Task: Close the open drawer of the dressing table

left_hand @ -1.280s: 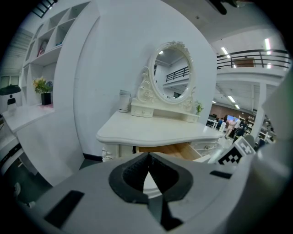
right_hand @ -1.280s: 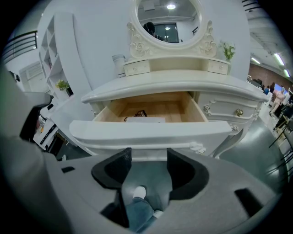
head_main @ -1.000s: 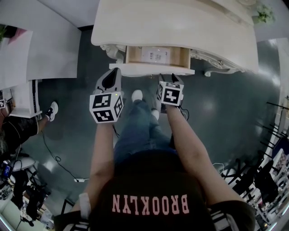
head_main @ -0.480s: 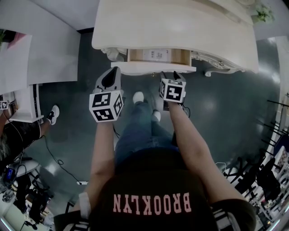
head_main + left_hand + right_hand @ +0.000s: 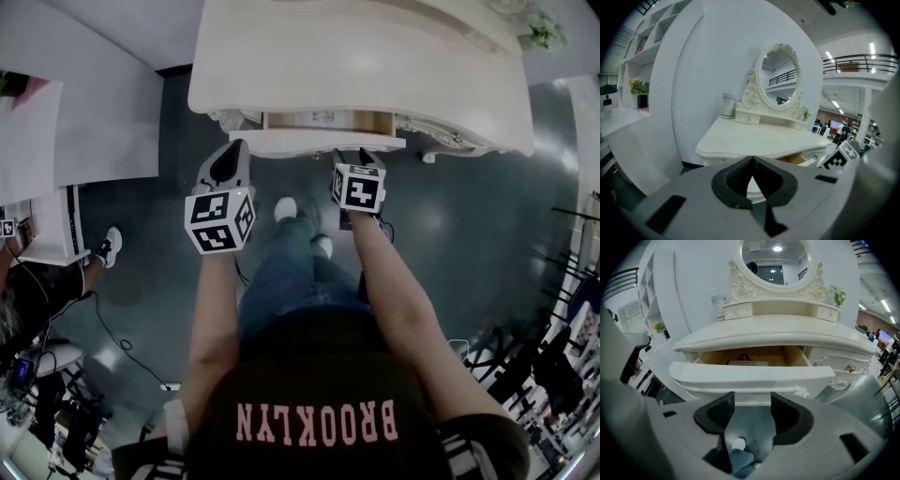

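— On the left, why does the left gripper point(image 5: 751, 162) hang short of the furniture?

— It looks like the spare one. Its jaws are pressed together with nothing between them, and it hovers off the left corner of the dressing table point(image 5: 356, 56), just beside the drawer front without touching it. Its own view looks past the corner at the oval mirror point(image 5: 778, 77) and a white cup point(image 5: 727, 106) on the tabletop, not at the drawer.

— And the drawer point(image 5: 750, 373) itself, in the middle?

— It sits under the centre of the tabletop, pulled out only a little. A strip of its wooden inside shows, with something flat and pale point(image 5: 747, 363) lying in it. The white front panel faces the person squarely.

— So the right gripper point(image 5: 752, 401) does the work?

— That's my reading. Its jaws stand apart and hold nothing, and their tips are right up against the lower edge of the front panel, right of its centre. Spread jaws give two points of contact for a flat push, which suits closing better than a pinch. I can't confirm real contact from these views.

— Any risk?

— An off-centre push might skew the drawer in its runners. That's a guess.
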`<state>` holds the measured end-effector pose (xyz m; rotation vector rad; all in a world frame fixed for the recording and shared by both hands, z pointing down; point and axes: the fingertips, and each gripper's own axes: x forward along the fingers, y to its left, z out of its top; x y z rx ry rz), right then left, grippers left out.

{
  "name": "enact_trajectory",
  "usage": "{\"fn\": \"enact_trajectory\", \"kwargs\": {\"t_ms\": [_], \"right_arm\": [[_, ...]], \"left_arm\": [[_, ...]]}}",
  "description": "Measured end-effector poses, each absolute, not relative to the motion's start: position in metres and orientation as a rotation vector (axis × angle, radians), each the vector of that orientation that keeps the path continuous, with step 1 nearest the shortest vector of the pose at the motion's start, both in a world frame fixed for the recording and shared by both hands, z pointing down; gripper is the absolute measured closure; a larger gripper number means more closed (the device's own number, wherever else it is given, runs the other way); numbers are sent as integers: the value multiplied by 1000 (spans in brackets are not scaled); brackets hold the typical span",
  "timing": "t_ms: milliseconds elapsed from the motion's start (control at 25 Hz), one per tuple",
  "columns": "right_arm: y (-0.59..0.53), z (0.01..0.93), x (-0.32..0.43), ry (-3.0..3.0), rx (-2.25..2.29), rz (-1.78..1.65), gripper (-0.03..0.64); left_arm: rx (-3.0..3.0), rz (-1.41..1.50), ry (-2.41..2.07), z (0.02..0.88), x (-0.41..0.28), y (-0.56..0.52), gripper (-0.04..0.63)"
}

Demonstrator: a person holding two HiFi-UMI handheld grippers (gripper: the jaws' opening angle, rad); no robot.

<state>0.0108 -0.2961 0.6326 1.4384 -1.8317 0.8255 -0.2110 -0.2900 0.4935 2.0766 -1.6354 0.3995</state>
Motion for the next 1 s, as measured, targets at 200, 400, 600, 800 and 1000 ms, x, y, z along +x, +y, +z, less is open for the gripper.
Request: {"fn": "enact_trajectory", "kwargs": {"t_ms": [200,400,600,800,1000], "right_arm": [[-306,632,10,-1831,1448,825,403],[-320,632,9,-1826,1458,824,403],[-328,634,7,-1826,1464,826,405],[-338,633,7,-1822,1481,828,403],[-348,632,6,-1818,1504,826,411]], "left_arm": [[2067,397,-1636,497,-215,-296,592],[2055,399,-1634,502,-222,-307,592],[2067,400,-1631,503,-226,-323,592],[2096,393,-1616,500,-224,-337,592],[2108,394,-1605,500,-226,-347,592]]}}
